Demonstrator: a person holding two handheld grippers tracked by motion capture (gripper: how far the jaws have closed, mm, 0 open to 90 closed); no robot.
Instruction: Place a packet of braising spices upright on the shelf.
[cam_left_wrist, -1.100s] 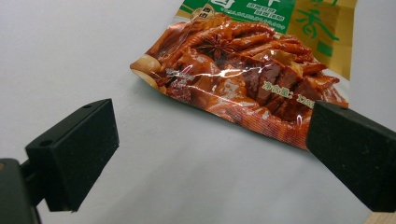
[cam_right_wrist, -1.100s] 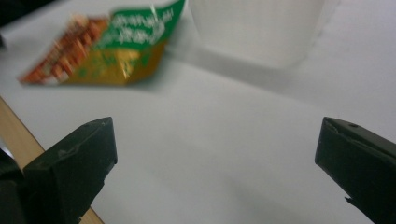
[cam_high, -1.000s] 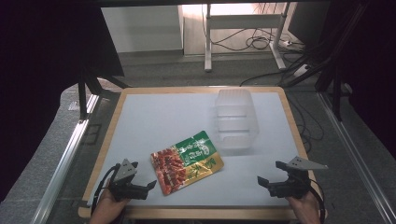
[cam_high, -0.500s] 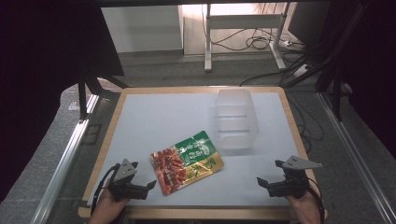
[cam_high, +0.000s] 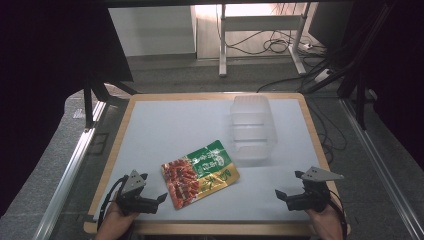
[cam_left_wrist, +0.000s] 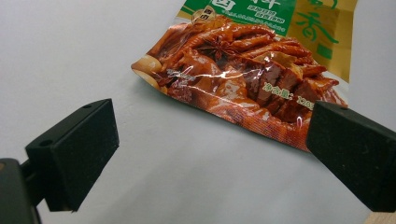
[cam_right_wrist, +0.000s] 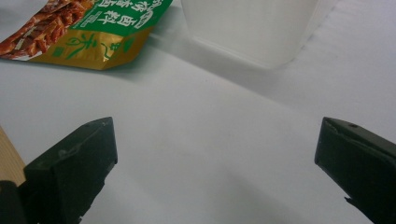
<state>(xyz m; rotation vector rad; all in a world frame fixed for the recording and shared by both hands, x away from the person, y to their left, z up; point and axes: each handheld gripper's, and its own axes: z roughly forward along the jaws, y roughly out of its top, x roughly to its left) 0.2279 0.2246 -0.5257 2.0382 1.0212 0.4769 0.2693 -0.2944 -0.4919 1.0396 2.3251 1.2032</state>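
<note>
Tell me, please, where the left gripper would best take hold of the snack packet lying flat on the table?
Probably the near red corner of the snack packet, approached low from the left gripper side. The packet lies flat, so only a thin edge fits between the open jaws, and that corner is nearest.

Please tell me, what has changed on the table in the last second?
Almost nothing. The right hand-held gripper has drifted very slightly; its jaws are open and hold nothing. The left hand-held gripper, also open, the snack packet and the clear plastic box stayed where they were.
</note>
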